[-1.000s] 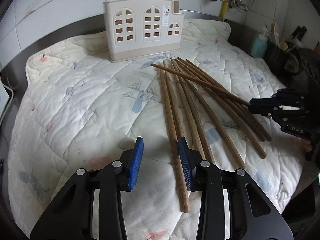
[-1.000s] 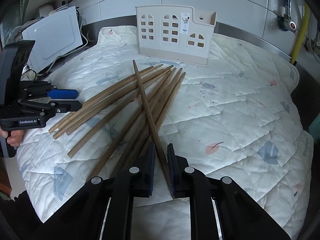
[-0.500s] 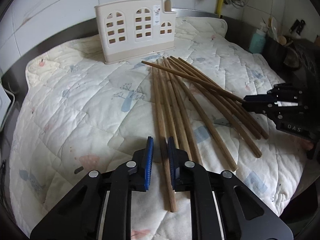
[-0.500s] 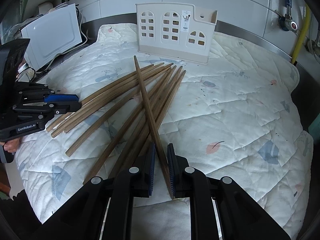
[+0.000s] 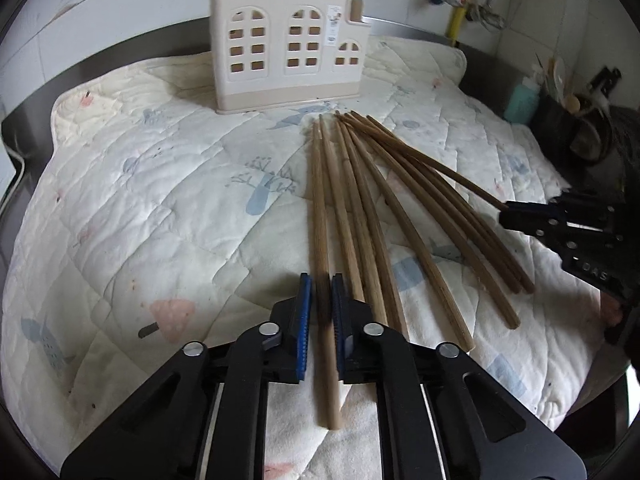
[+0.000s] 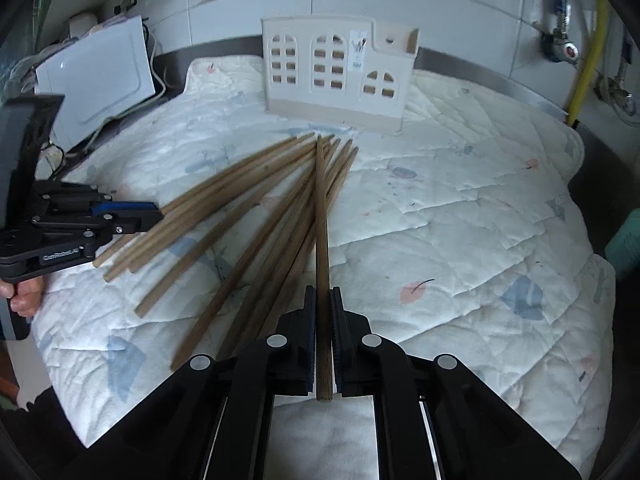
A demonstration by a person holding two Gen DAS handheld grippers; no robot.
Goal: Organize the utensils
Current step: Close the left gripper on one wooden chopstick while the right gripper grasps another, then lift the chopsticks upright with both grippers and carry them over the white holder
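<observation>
1. Now clamped: left gripper (image 5: 320,312), jaws just closed on one chopstick (image 5: 320,216) (leftmost of the pile).
2. Right gripper (image 6: 323,328) pinching another chopstick (image 6: 321,216).
3. Remaining chopsticks (image 5: 400,200) fanned on quilt (image 5: 160,200) before holder (image 5: 286,48).

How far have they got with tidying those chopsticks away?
Barely started. No chopstick shows in the cream holder yet. Each gripper is shut on one: the left gripper on the leftmost chopstick, the right gripper on a raised chopstick. The other chopsticks lie fanned on the quilted mat.
</observation>
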